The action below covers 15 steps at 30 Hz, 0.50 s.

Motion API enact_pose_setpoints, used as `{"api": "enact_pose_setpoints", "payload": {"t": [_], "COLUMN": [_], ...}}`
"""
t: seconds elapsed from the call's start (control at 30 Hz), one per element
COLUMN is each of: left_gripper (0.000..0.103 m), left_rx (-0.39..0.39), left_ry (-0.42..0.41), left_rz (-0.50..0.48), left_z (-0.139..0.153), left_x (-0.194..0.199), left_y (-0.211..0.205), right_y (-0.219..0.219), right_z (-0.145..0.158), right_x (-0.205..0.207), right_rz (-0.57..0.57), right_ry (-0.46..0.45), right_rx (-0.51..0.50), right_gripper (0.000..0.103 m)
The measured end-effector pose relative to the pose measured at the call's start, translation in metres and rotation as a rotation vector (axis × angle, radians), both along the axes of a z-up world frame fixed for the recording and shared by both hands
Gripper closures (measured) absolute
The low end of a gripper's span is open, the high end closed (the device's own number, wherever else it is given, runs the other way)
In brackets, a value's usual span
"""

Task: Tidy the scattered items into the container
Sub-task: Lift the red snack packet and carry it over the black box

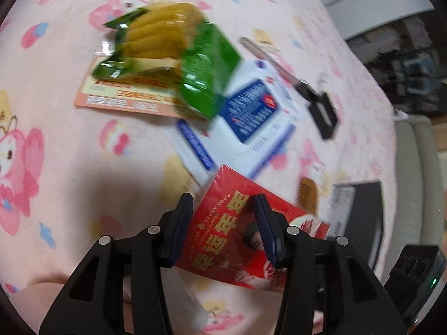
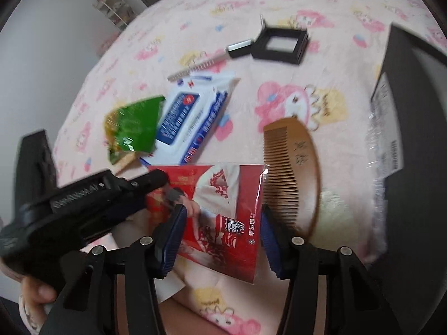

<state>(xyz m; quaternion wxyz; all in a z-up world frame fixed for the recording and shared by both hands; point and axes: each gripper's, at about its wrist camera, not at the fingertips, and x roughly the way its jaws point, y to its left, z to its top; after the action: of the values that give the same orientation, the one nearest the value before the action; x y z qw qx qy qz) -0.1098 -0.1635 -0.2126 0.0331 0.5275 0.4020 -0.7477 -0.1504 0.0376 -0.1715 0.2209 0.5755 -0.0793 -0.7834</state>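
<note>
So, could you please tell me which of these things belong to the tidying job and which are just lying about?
Part of the job:
- red coffee packet
- wooden comb
- wet wipes pack
- green snack bag
- orange card
- black-handled comb
- black square frame
- black container

Just lying about:
- pink cartoon blanket
- shelf by the wall

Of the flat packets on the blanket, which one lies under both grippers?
The red coffee packet, nearest both cameras; the green snack packet and the blue-white wipes packet lie farther away.
</note>
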Motion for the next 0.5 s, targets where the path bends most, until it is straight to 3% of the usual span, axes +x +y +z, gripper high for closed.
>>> {"api": "enact_pose_setpoints", "payload": {"t": [0.37,0.5], "left_gripper": [0.058,0.058], "left_rx": [-0.102,-0.13], "left_ry": [0.125,0.185], "left_rz": [-0.155,-0.221], "left_z": [0.07,0.098], "left_x": [0.005,-0.006], "left_y": [0.079,0.118], "right_y": [0.05,0.099], "right_z": [0.073,0.086], "right_x": [0.015,0.014], "right_rz": [-0.003,-0.034], "right_ry": [0.182,0.209], "right_rx": [-0.019,-0.038], "right_gripper": [0.055,0.055]}}
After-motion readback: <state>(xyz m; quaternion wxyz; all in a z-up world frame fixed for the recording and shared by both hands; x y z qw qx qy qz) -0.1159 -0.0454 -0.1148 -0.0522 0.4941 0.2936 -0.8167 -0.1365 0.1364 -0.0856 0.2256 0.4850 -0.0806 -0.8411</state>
